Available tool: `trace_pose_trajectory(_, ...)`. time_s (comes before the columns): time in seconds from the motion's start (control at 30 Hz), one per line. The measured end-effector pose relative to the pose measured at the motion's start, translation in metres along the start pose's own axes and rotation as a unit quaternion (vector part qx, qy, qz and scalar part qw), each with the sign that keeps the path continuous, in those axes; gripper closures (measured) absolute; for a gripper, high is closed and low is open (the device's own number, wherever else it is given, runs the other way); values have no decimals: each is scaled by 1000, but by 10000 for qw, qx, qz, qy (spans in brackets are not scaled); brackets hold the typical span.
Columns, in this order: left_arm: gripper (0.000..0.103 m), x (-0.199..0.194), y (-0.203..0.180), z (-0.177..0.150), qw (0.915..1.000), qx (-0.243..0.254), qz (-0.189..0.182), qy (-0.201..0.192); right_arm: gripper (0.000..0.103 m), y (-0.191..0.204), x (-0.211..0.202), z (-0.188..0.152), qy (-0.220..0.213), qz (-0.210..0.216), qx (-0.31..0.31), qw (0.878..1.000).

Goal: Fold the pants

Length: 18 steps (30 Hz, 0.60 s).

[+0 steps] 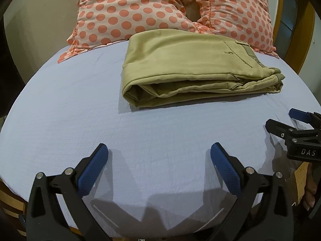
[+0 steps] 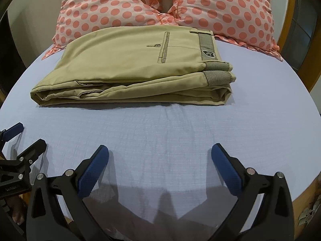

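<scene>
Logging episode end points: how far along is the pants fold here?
Done, by the look of it: the khaki pants lie as a compact layered stack on the blue sheet, waistband on top, in front of the polka-dot pillows. In hand: nothing; left gripper and right gripper are both open, apart from the cloth. Left: at most tidying the uneven front edges.

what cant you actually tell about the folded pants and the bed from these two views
- Pants: the underside and inner layers are hidden by the top fold in both views, so the leg ends cannot be seen.
- Waistband badge: too small to read in the right wrist view.
- Pillows: tops are cut off by the frame edge in both views.
- Right gripper: in the left wrist view its body runs off the right edge.
- Bed sheet: the near edge is hidden behind the gripper bodies.
</scene>
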<state>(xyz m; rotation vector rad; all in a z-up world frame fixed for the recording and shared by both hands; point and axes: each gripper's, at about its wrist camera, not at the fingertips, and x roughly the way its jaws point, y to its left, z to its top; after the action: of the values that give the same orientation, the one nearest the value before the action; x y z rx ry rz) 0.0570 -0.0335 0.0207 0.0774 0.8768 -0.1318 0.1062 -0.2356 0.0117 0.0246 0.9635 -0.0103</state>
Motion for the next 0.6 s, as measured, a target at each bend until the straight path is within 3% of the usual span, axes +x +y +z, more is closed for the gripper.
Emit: trace_pose_trajectory(0.6,2,0,2,1,10000,15,-14,0,1,0,1,0,0,2,-3,10000)
